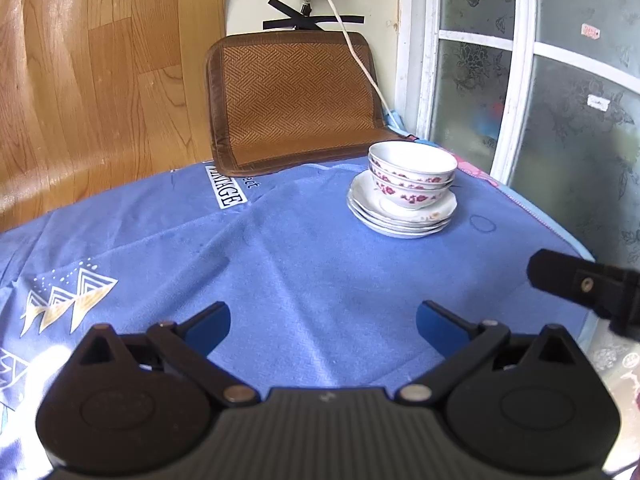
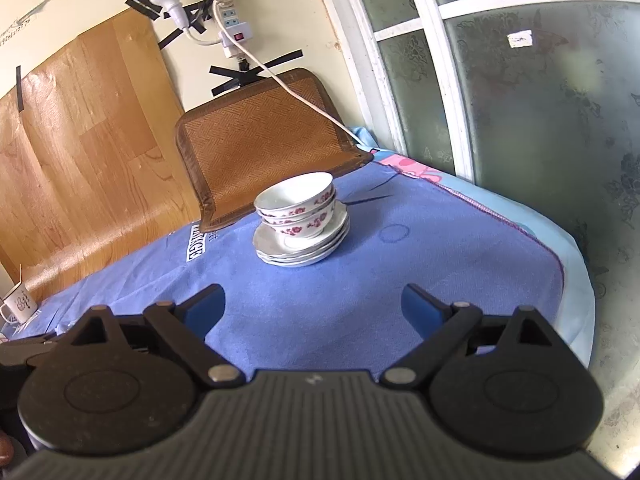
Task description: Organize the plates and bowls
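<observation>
Left wrist view: we see the left gripper point(image 1: 323, 322) with its blue fingers point(image 1: 210, 330) spread wide, nothing between them, over the blue cloth point(image 1: 280, 264). Ahead and slightly right of it sits the stack of bowls point(image 1: 412, 174) — floral, nested, resting on a pile of plates point(image 1: 400, 220). At the right edge a black part of the right gripper point(image 1: 584, 286) pokes in.

Right wrist view: the right gripper point(image 2: 314, 306) also has its jaws fully apart and empty. Bowls and plates sit straight ahead, well clear of the fingertips — not touched. Behind the stack we see a woven mat point(image 2: 264, 140) leaning on the wall; far left, a white mug point(image 2: 18, 304).
</observation>
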Demonstrator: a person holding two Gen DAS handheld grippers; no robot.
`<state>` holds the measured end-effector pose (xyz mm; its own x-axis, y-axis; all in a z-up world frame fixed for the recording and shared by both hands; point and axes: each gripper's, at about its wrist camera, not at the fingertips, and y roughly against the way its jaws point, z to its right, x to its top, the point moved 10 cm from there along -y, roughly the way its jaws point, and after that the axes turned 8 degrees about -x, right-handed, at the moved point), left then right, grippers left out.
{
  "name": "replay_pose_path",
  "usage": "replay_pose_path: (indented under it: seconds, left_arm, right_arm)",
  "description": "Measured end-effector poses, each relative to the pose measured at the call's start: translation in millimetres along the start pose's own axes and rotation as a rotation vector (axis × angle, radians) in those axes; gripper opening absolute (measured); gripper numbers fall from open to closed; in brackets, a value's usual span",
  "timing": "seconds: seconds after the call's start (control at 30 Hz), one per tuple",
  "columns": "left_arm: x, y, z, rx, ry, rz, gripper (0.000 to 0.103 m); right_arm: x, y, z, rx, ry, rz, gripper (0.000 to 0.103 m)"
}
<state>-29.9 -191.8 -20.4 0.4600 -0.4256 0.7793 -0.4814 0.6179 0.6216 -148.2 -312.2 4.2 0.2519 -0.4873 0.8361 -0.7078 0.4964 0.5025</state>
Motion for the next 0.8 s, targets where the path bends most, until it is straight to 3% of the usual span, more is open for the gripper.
replay_pose_path:
  seconds: [0.8]
  left_arm:
    - [-10, -22, 13, -0.003, -0.052, -0.070, 0.103]
  right_arm:
    - [-7, -14, 17, -0.013, -0.061, -0.045, 0.097]
